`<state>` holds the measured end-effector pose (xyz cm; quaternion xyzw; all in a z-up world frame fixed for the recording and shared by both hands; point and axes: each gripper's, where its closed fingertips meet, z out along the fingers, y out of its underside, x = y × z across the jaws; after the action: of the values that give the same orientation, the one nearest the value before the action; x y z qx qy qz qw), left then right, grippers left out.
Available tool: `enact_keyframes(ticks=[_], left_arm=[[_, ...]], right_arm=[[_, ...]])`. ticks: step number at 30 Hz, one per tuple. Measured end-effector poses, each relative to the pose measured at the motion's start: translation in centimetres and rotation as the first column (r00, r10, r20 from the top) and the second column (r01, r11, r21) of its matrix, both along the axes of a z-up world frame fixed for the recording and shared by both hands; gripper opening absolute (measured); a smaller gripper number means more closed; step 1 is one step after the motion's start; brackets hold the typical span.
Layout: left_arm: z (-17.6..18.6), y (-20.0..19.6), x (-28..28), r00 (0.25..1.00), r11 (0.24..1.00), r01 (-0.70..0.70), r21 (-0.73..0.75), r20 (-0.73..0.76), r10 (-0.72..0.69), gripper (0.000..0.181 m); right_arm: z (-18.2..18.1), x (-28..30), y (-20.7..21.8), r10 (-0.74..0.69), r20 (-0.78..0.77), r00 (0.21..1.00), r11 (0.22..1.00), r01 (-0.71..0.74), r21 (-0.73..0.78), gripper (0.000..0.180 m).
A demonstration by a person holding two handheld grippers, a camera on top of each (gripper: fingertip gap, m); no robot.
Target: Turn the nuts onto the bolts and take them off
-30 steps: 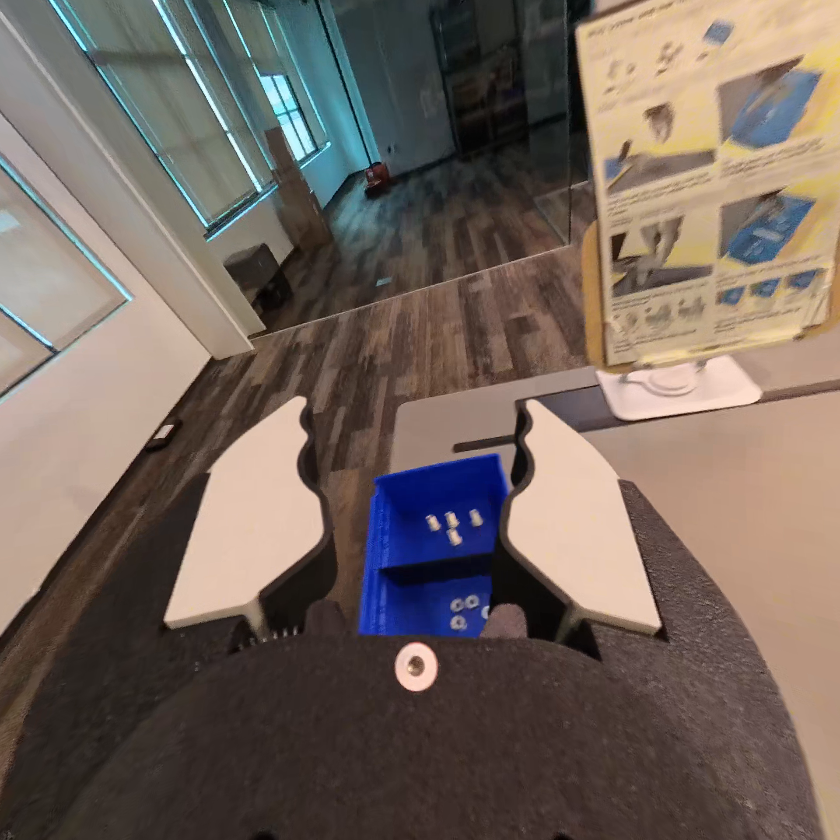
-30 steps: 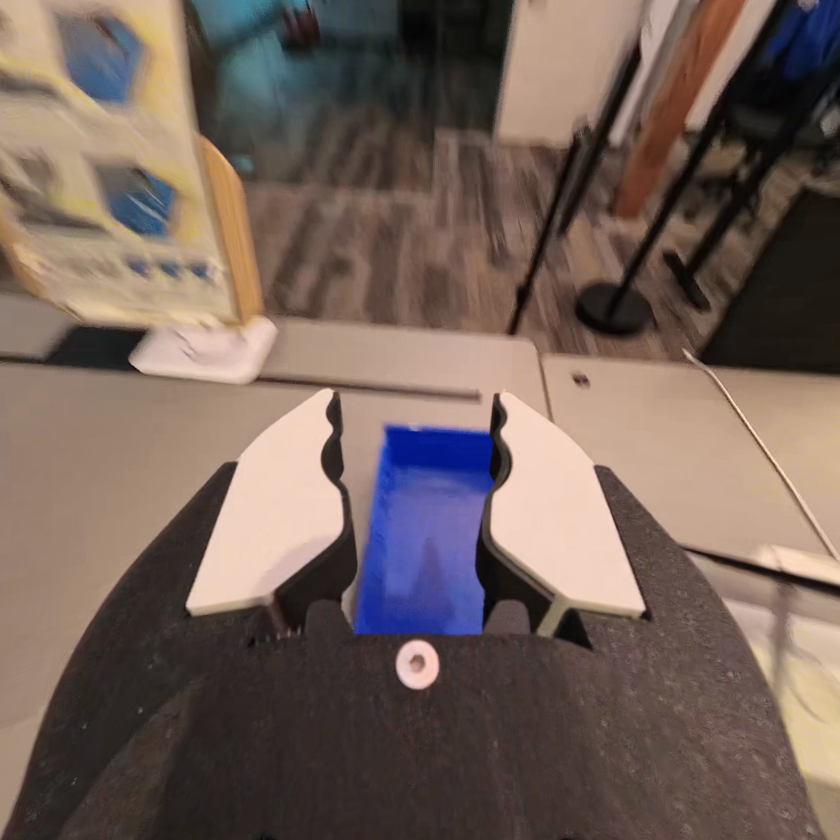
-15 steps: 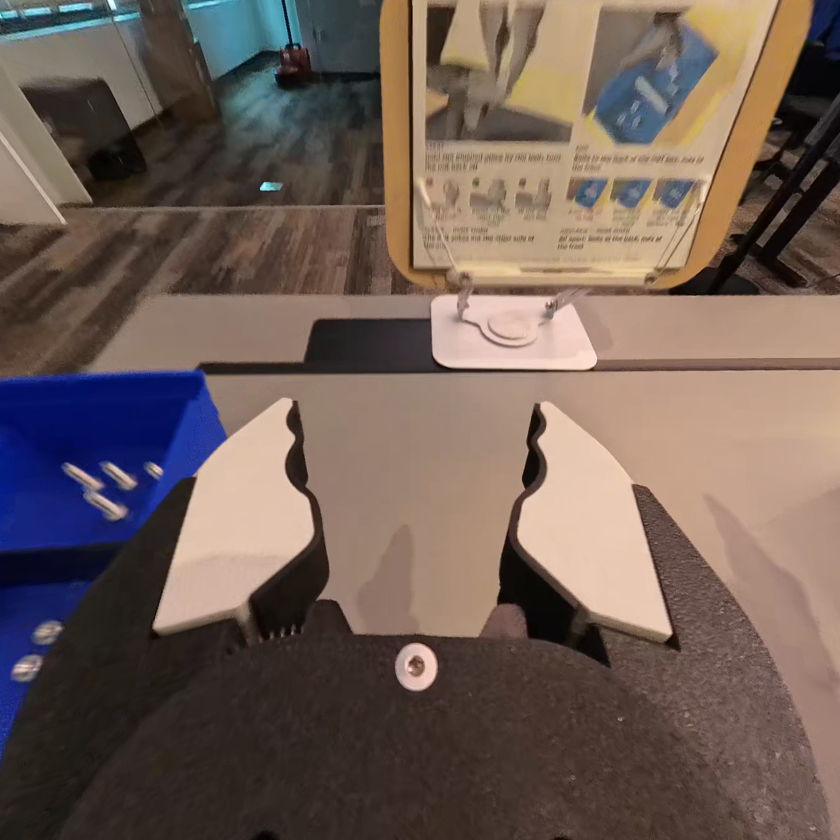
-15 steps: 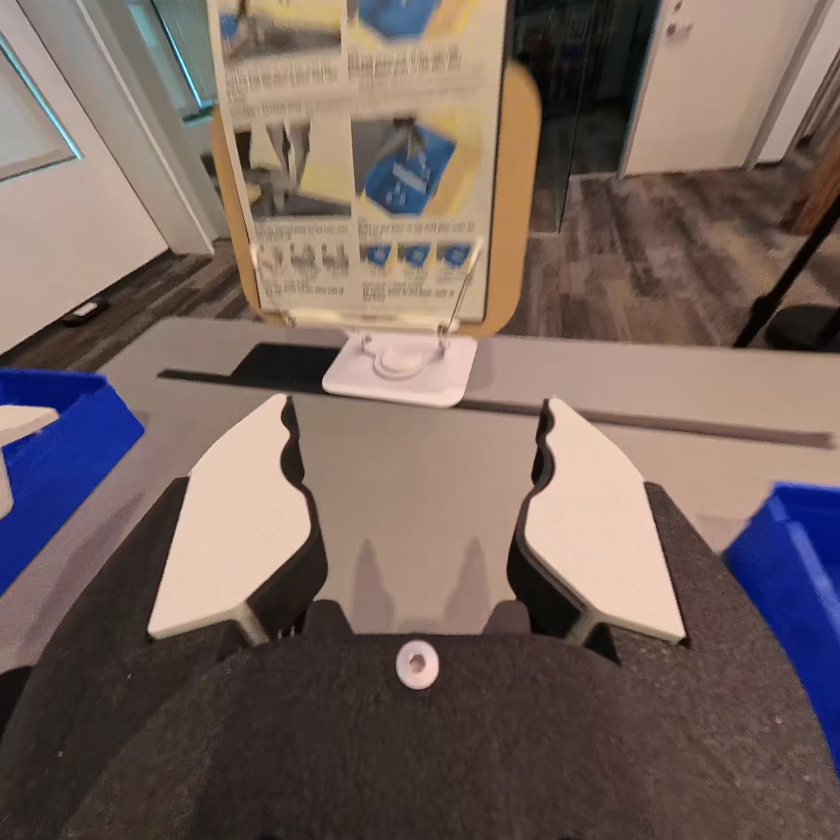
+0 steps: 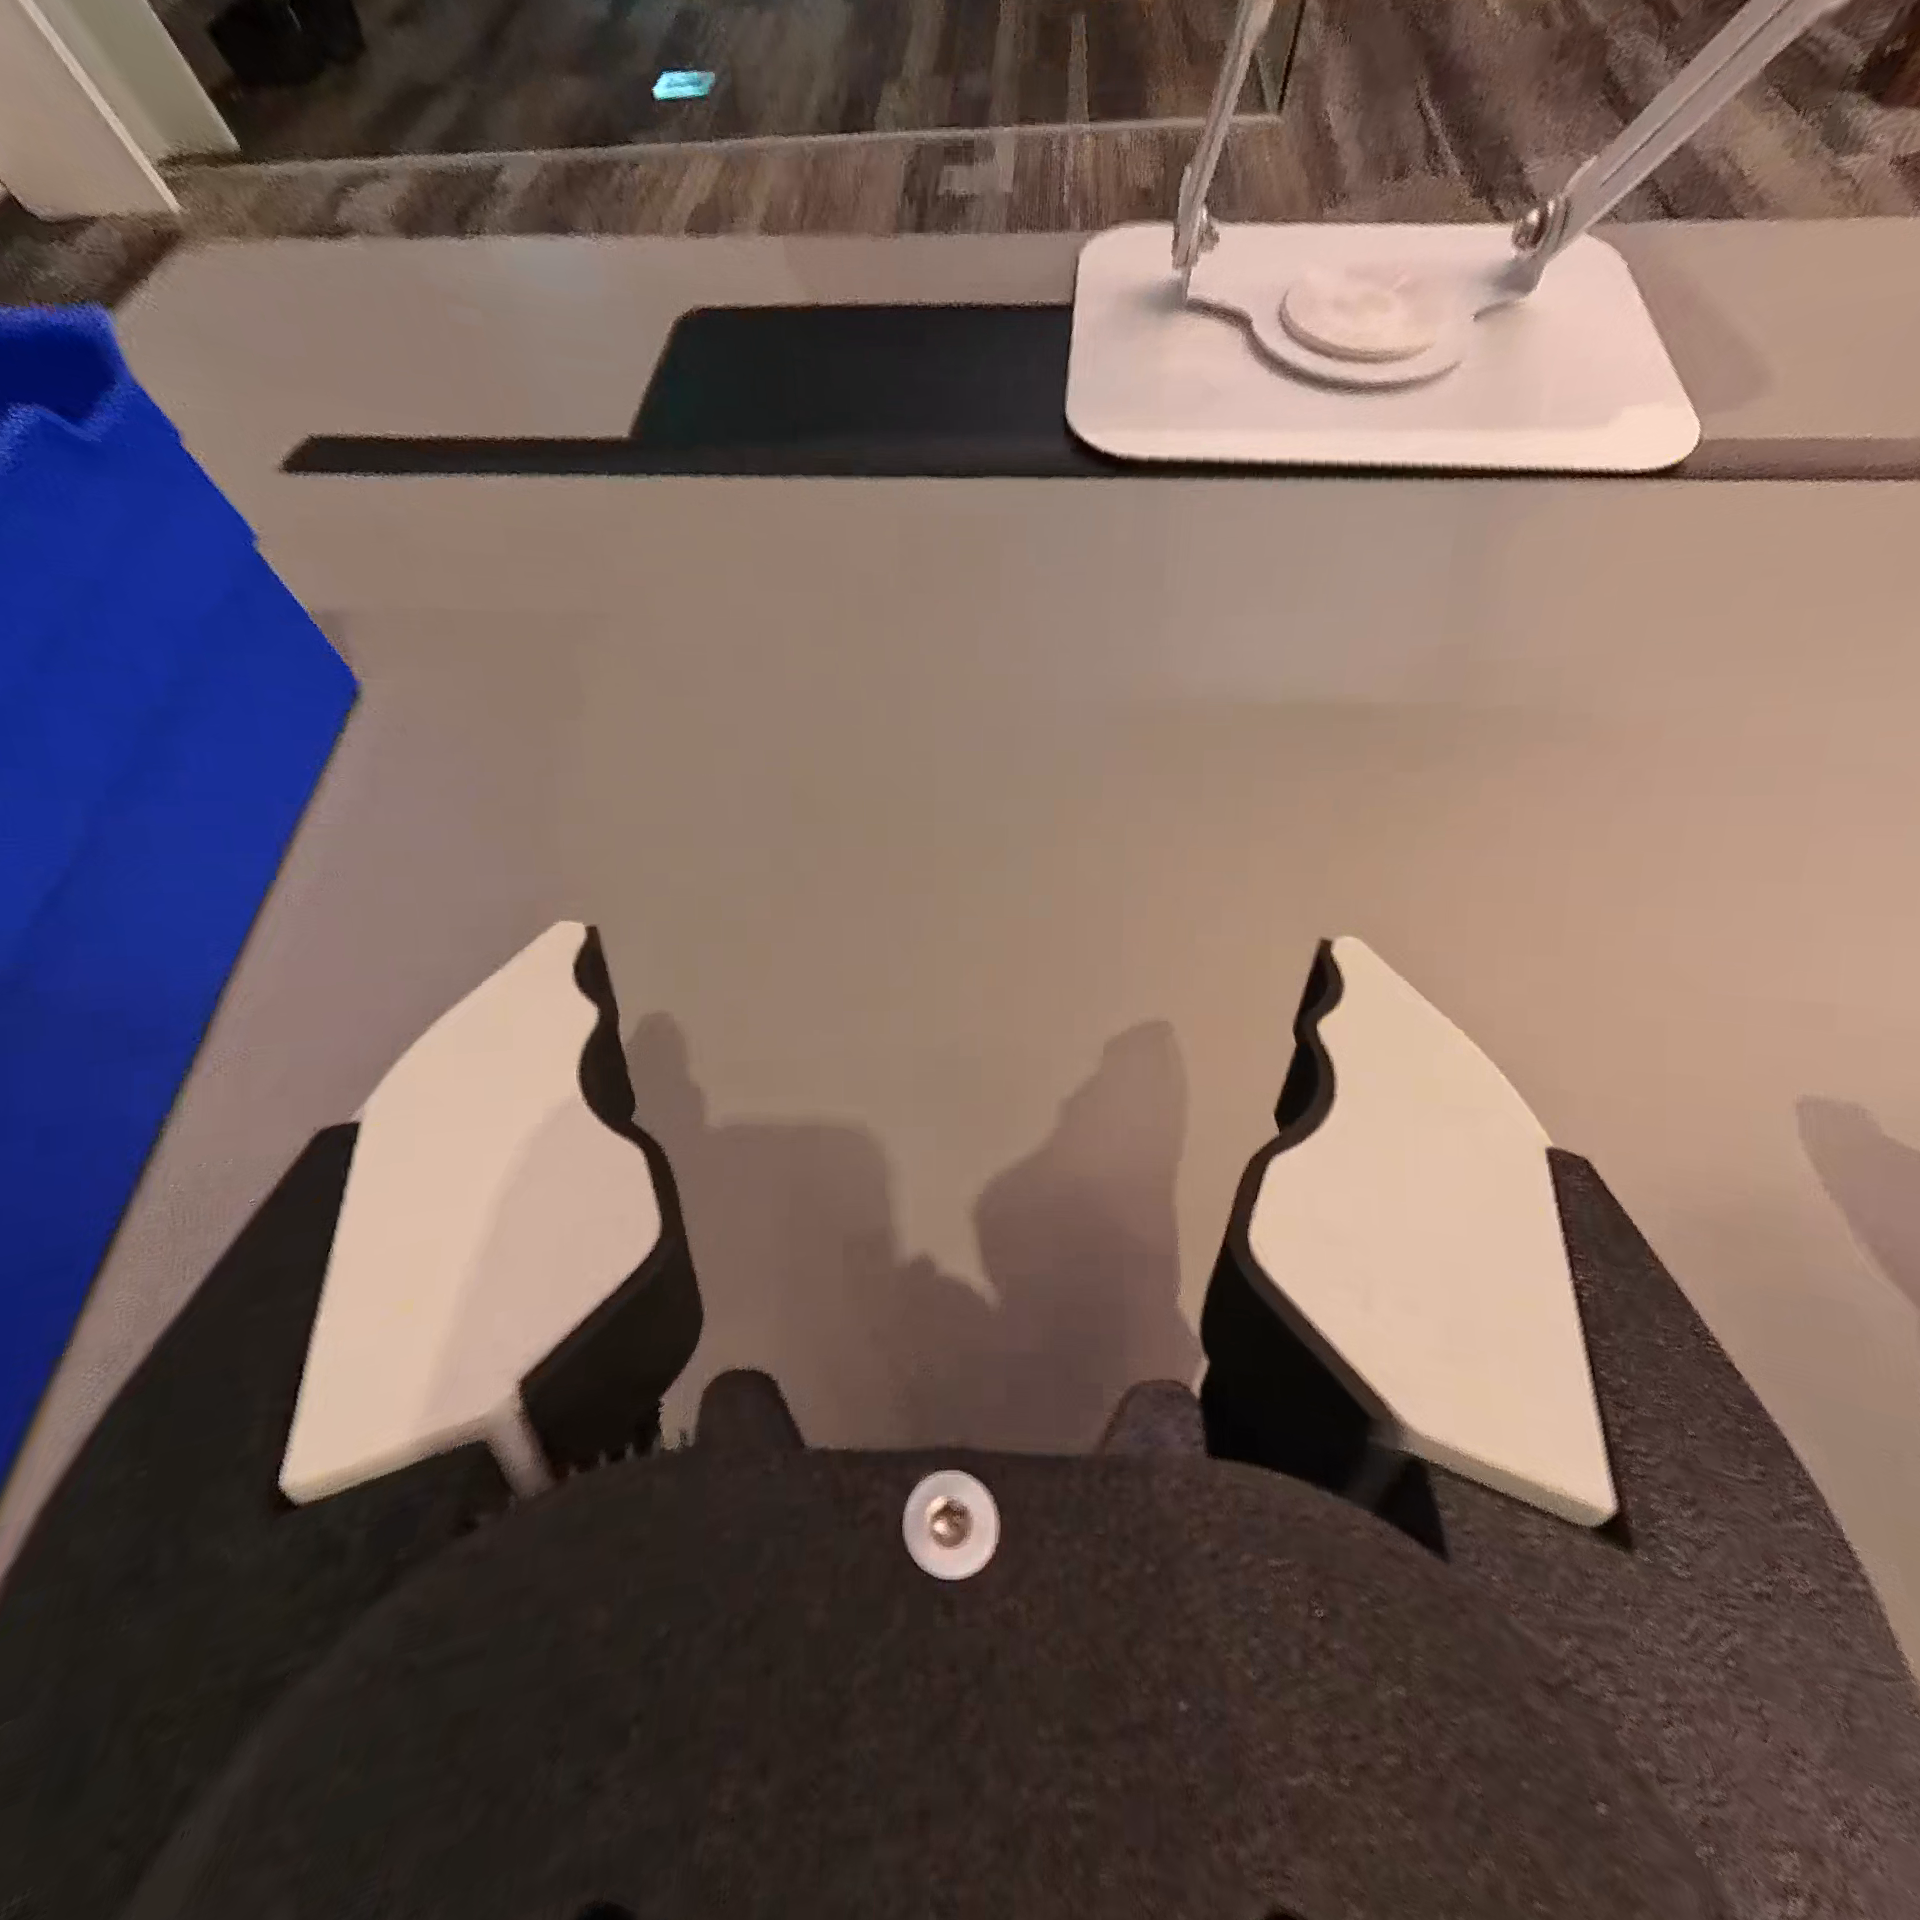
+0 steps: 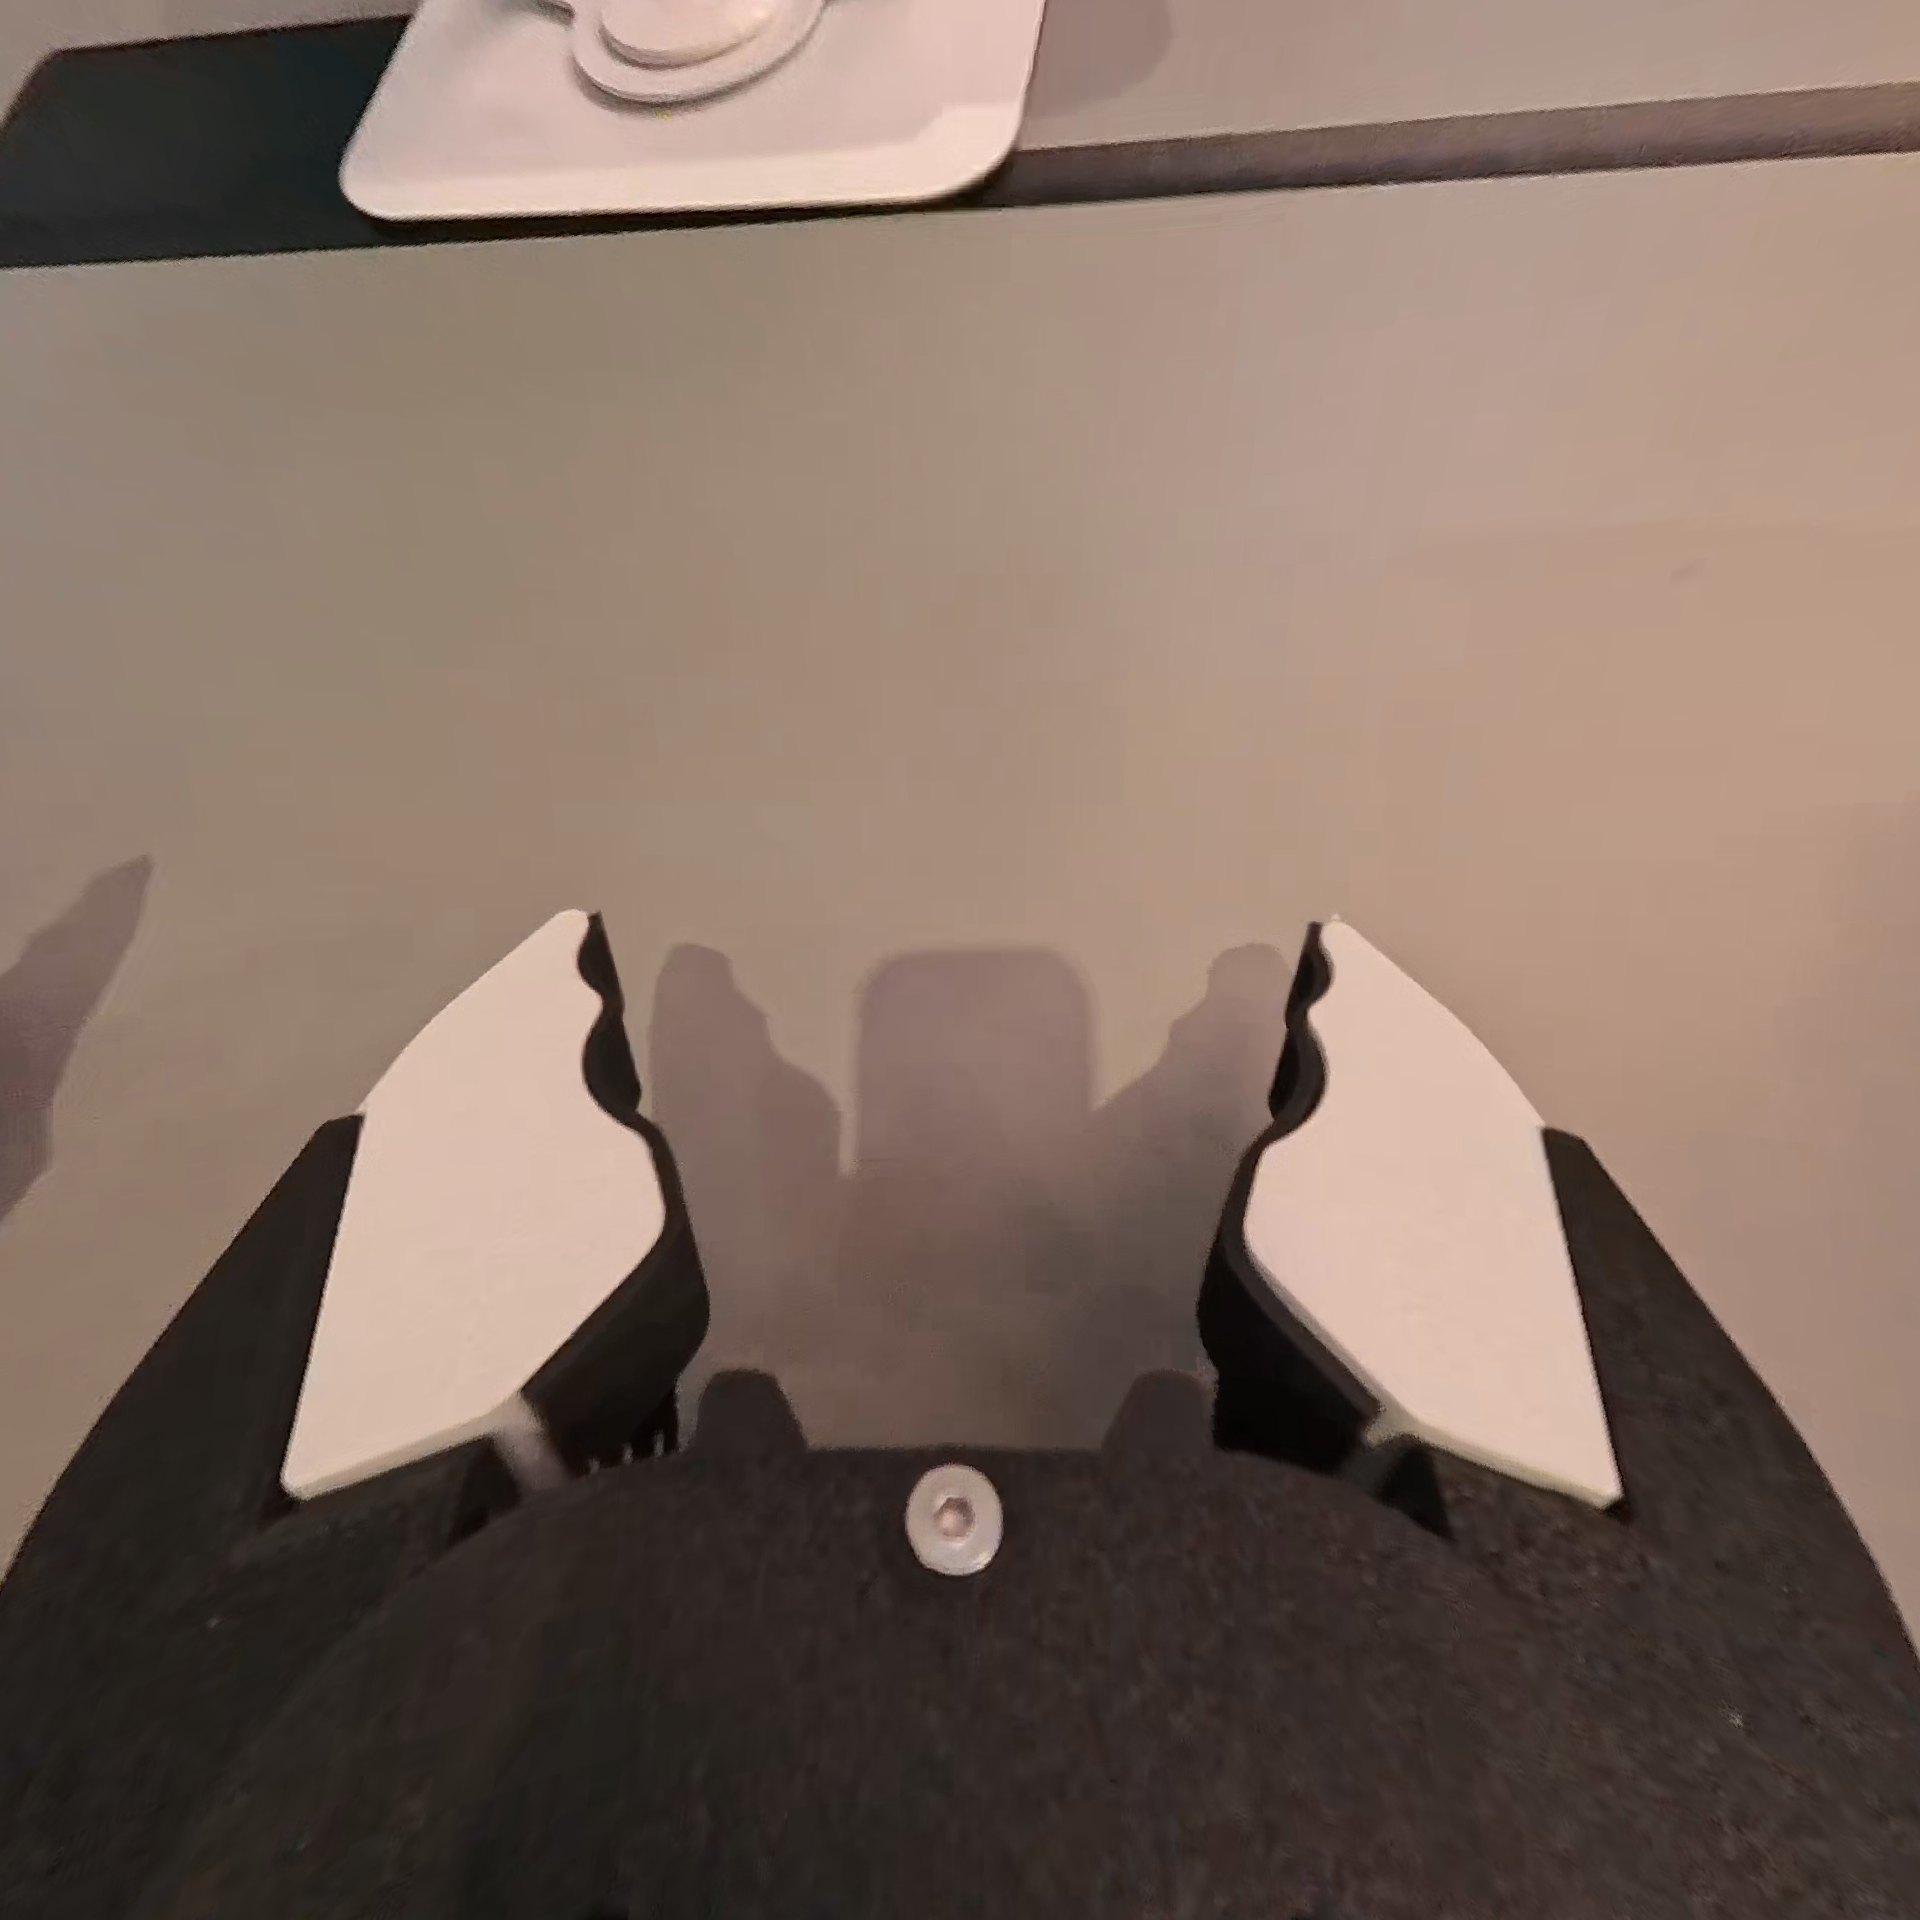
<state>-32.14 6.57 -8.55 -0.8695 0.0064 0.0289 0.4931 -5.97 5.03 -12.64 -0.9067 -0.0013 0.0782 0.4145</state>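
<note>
Bare grey desk [image 5: 935,727] is now faced; the blue bin [image 5: 125,727] has slid aside, both tools [image 5: 956,1039] [image 6: 956,1029] spread, empty, nothing yet picked.

You get no readable text, labels, brands, numbers or signs here. The blue bin [image 5: 135,727], the white stand base [image 5: 1371,353] and the grey table [image 5: 935,727] show you plain surfaces in both wrist views.
</note>
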Motion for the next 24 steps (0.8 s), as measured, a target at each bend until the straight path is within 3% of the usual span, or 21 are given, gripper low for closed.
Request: enact_keyframes(ticks=[10, 20, 24], left_arm=[[-4.4, -0.1, 0.9, 0.996, 0.988, 0.056, -0.144, 0.084, -0.044, 0.145], [-6.7, -0.4, 0.4, 0.990, 0.967, 0.058, -0.247, 0.136, -0.024, 0.146], [-7.1, -0.3, 0.4, 0.995, 0.961, 0.053, -0.273, 0.094, -0.028, 0.146]], right_arm=[[-2.6, 1.5, 0.1, -0.064, 0.041, 0.997, 0.996, 0.067, -0.061, 0.146], [-3.4, 1.6, 0.4, -0.088, 0.086, 0.992, 0.992, 0.096, -0.084, 0.145], [-3.6, 1.7, 0.4, -0.089, 0.116, 0.989, 0.990, 0.101, -0.100, 0.145]])
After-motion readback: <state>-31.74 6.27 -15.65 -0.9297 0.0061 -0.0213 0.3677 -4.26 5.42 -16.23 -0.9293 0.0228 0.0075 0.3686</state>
